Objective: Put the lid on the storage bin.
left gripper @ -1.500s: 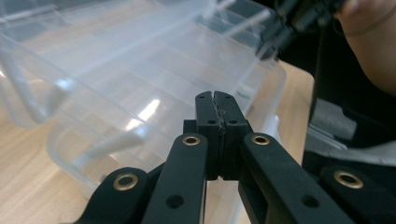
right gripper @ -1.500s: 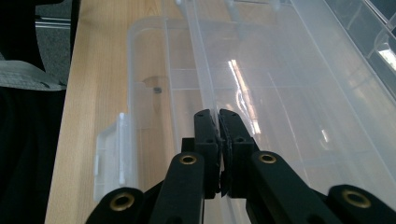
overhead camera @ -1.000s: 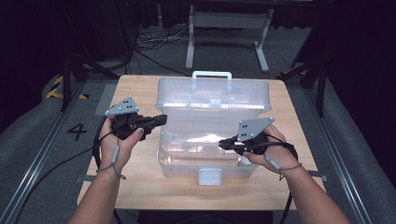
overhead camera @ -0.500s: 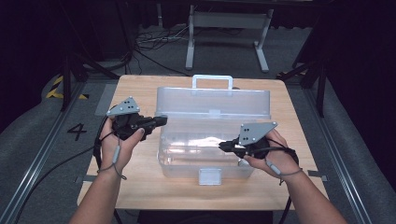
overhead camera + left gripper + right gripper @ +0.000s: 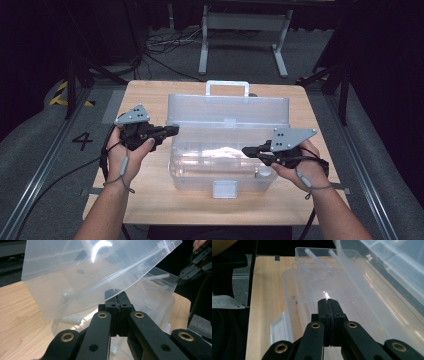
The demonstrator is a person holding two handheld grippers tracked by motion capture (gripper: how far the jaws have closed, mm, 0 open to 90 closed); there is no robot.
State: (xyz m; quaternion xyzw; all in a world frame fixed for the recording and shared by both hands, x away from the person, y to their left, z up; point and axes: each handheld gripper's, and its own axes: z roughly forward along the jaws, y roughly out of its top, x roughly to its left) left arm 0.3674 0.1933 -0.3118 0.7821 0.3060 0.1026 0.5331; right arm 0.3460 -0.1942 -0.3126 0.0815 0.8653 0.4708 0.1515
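Left gripper fingers clenched, nothing between, tips touching raised lid edge at box's left end. Right gripper fingers just closing, now clenched empty, over open clear box. Box mid worktop, latch toward near edge, handle toward far edge.

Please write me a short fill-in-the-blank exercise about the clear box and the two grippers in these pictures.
1. The lid of the clear plastic box stands ____.
2. The fingers of the left gripper and the right gripper are ____.
3. The box rests on a ____ table.
4. The latch sits on the box's ____ wall, toward the person.

Missing words: open; shut; wooden; front
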